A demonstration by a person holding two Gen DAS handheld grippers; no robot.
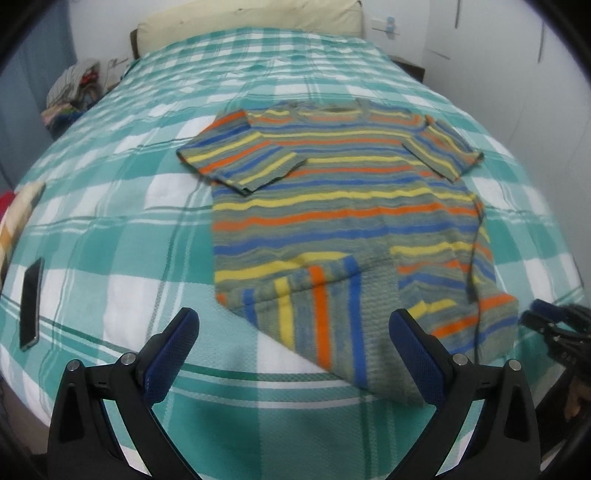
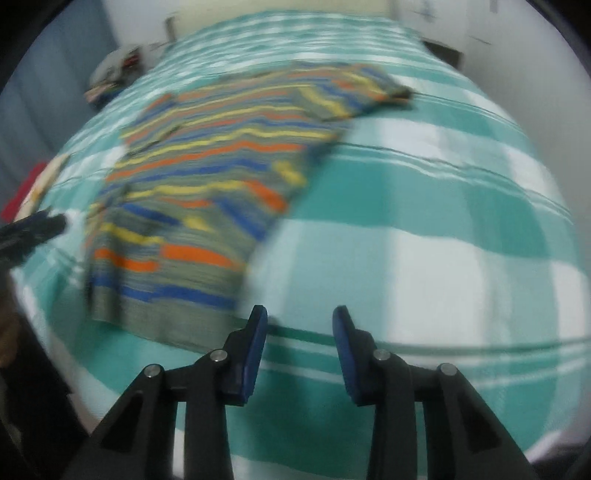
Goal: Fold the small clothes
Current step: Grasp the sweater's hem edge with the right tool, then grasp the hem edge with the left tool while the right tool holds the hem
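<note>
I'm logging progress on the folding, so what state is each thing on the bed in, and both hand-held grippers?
Striped T-shirt: spread flat on the bed, both sleeves folded inward, bottom hem corner turned up, not yet folded through.
Left hand-held gripper: open, holding nothing, just short of the turned hem.
Right hand-held gripper: open, empty, over bare checked bedspread.
Phone: lying flat, screen dark.
Pillow: at the head of the bed.

Striped shirt (image 1: 343, 218): matt knit cloth, ribbed/rough texture. Bedsheet (image 1: 122, 229): matt woven cloth w/ fine waffle-like grain. Left tool (image 1: 293, 325): matt black plastic arms, blue textured pads, shiny metal pins. Right tool (image 2: 300, 325): same build. Phone (image 1: 31, 302): glossy, smooth face. Pillow (image 1: 251, 16): matt cloth.
</note>
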